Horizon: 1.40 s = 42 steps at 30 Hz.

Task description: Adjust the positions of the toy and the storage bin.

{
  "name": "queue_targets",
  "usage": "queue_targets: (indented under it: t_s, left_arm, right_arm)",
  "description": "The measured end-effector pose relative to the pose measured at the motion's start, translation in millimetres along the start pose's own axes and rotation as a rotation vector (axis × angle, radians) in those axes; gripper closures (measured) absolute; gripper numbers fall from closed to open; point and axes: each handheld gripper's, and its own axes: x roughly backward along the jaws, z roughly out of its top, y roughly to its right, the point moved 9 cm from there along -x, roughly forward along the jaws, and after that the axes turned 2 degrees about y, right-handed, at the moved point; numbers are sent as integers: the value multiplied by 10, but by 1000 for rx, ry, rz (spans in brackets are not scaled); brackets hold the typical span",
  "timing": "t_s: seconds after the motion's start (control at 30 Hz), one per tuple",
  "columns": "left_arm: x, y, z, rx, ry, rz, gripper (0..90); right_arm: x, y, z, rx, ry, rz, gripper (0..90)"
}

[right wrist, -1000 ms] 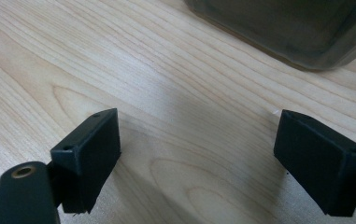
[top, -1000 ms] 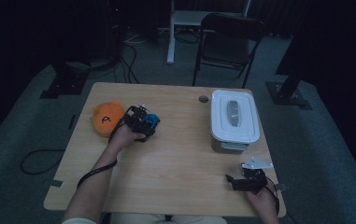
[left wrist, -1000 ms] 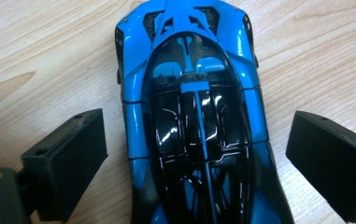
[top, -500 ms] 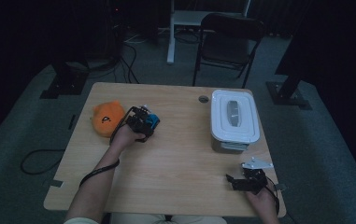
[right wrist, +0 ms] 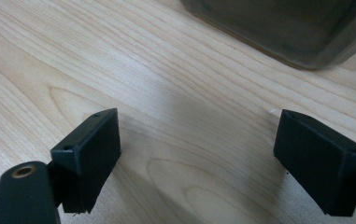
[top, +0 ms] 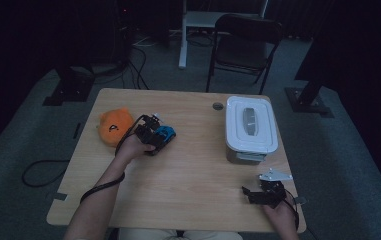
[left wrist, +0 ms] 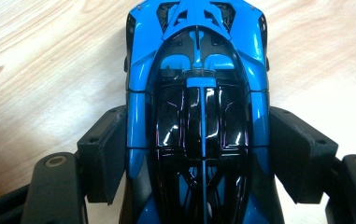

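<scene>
1. Two grippers are what we hold over the wooden table (top: pixel 188 185); farthest left on it we see an orange plush toy (top: pixel 114 126), just beside our left hand.
2. Next, our left gripper (top: pixel 154 137) has just been closing its jaws, and the pads now press both flanks of the blue toy car (left wrist: pixel 198 116), left of the table's centre.
3. Further right stands a white lidded box (top: pixel 250 127).
4. At the near right corner, our right gripper (right wrist: pixel 196 158) has its jaws wide apart over bare wood, gripping nothing.
</scene>
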Motion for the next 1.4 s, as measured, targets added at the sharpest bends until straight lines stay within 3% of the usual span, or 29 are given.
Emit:
queue_targets:
  t_s: [0.1,0.23,0.5,0.63,0.9,1.4]
  left_arm:
    - [105,88,-22,-47,1,-5,284]
    - [172,138,-62,-68,-4,-12,284]
    - [372,243,-298,-123,-9,-25,284]
    - [455,271,-454,-119,2,-39,284]
    - [594,366,-818,-160,-19,-49,283]
    - [768,477,-1210,-192,-15,-75,283]
  right_arm:
    - [0,2,0,0,0,-1,141]
    - [0,2,0,-1,0,-1,141]
    - [0,4,0,-1,0,-3,141]
    - [0,3,0,-1,1,-3,141]
    - [0,6,0,-2,1,-4,141]
    - [2,8,0,-5,1,-6,143]
